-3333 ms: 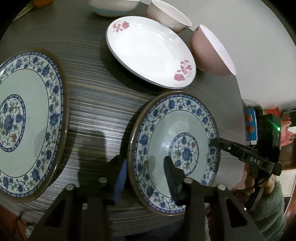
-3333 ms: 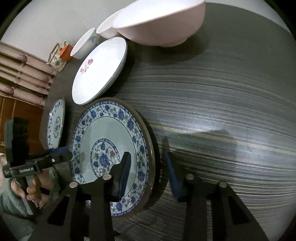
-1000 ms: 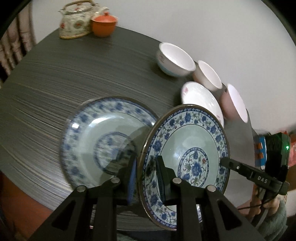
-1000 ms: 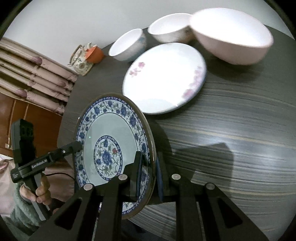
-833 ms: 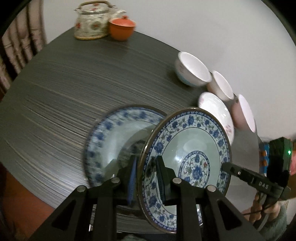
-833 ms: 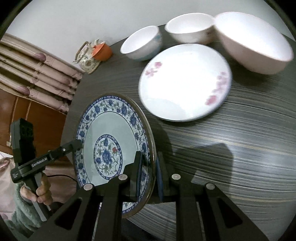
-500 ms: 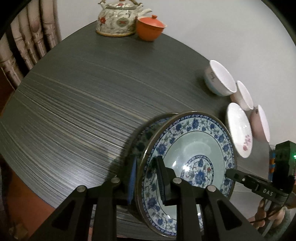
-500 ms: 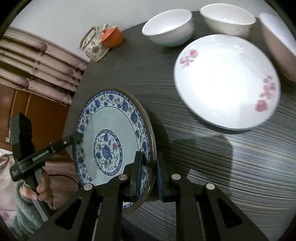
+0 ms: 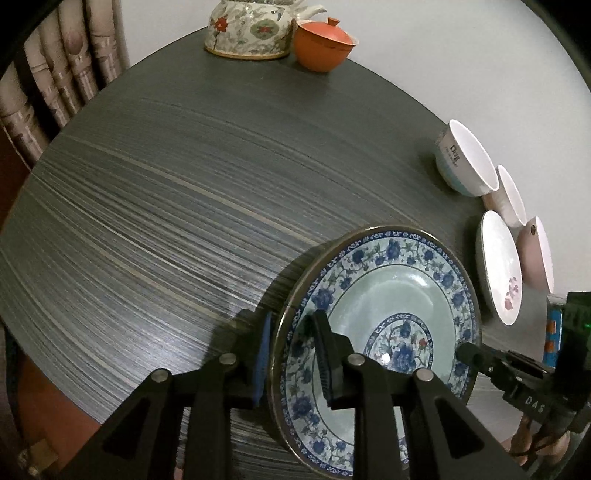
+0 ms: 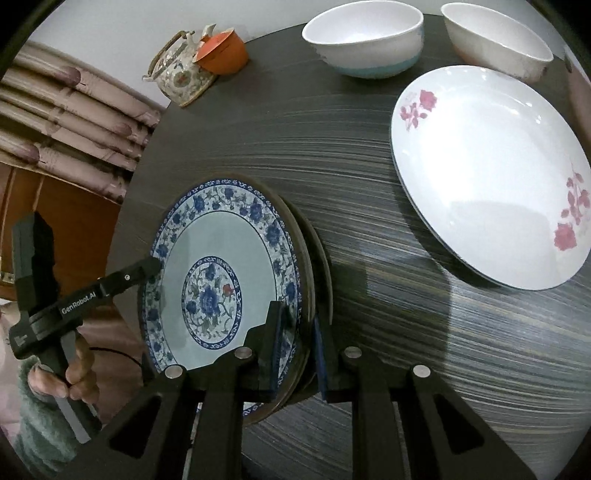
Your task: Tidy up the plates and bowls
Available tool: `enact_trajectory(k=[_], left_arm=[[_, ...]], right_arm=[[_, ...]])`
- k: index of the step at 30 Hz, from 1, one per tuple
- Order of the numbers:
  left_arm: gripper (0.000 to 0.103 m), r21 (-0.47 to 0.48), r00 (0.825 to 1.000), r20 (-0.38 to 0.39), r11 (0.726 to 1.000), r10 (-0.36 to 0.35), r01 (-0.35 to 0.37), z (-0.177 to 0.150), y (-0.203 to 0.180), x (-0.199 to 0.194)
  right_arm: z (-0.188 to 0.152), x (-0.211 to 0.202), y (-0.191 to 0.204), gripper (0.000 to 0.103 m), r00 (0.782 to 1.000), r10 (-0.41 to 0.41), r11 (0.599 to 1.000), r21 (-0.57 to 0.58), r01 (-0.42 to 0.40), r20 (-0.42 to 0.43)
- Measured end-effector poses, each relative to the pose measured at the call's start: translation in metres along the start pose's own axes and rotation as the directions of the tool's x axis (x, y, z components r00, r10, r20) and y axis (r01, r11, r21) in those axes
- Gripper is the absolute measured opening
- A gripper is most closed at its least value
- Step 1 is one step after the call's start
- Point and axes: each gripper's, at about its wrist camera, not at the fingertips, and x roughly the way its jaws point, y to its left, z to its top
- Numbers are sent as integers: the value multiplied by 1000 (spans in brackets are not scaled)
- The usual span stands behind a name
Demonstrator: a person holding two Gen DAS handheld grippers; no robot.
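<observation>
Left gripper (image 9: pixel 293 354), left wrist view: jaws pinch the rim of the blue-and-white plate (image 9: pixel 384 321) at its 9 o'clock edge, one finger behind the rim, one on the plate face. Plate fills the 5 o'clock part of the frame, over the near edge of the dark striped table (image 9: pixel 177 206). Whether a second plate lies under it cannot be told from this view. Right gripper (image 9: pixel 480 360) meets the plate rim at 3 o'clock; its jaws are not resolvable here. White plate with pink flowers (image 9: pixel 498 273) at 3 o'clock. Beyond it, toward 2 o'clock, a row of three: white bowl with blue base (image 9: pixel 463 162), white bowl (image 9: pixel 511 195), pink bowl (image 9: pixel 537 254). Floral teapot (image 9: pixel 251 29) and orange lidded cup (image 9: pixel 323 44) at 12 o'clock, side by side.

Right wrist view: right gripper (image 10: pixel 297 341) clamps the blue-and-white plate (image 10: pixel 221 273) at its lower right rim. A second plate rim (image 10: pixel 321 266) shows directly behind it, close alongside; the outer finger sits beyond both rims. Left gripper (image 10: pixel 153 264) touches the plate's rim at 9 o'clock, held by a hand (image 10: pixel 70 373) in a green sleeve. White plate with pink flowers (image 10: pixel 491 173) at 2 o'clock, flat on the table (image 10: pixel 406 314), well apart from the held plate. White bowl with blue base (image 10: pixel 364 37) at 12 o'clock, white bowl (image 10: pixel 495 37) at 1 o'clock. Teapot (image 10: pixel 181 70) and orange cup (image 10: pixel 221 48) at 11 o'clock.
</observation>
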Motion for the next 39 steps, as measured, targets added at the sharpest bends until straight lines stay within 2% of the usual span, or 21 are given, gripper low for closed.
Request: enact_trajectory(k=[9, 21, 26, 33, 39], left_arm=[[26, 1, 1000, -1, 1000, 0, 0, -2, -2, 8], [28, 10, 1000, 16, 1000, 17, -17, 0, -9, 8], [28, 17, 999, 45, 999, 29, -29, 0, -12, -1], [33, 30, 993, 116, 999, 36, -39, 1, -33, -20], [45, 87, 990, 142, 996, -20, 8, -4, -76, -22]], right_arm=[[1, 2, 27, 24, 990, -142, 982, -126, 144, 22], [0, 6, 45, 55, 975, -221, 954, -202, 220, 16], [3, 3, 55, 57, 972, -232, 942, -240, 233, 31], [4, -16, 40, 57, 978, -192, 965, -164, 203, 79], [-8, -44, 1, 57, 968, -191, 977, -68, 204, 162]])
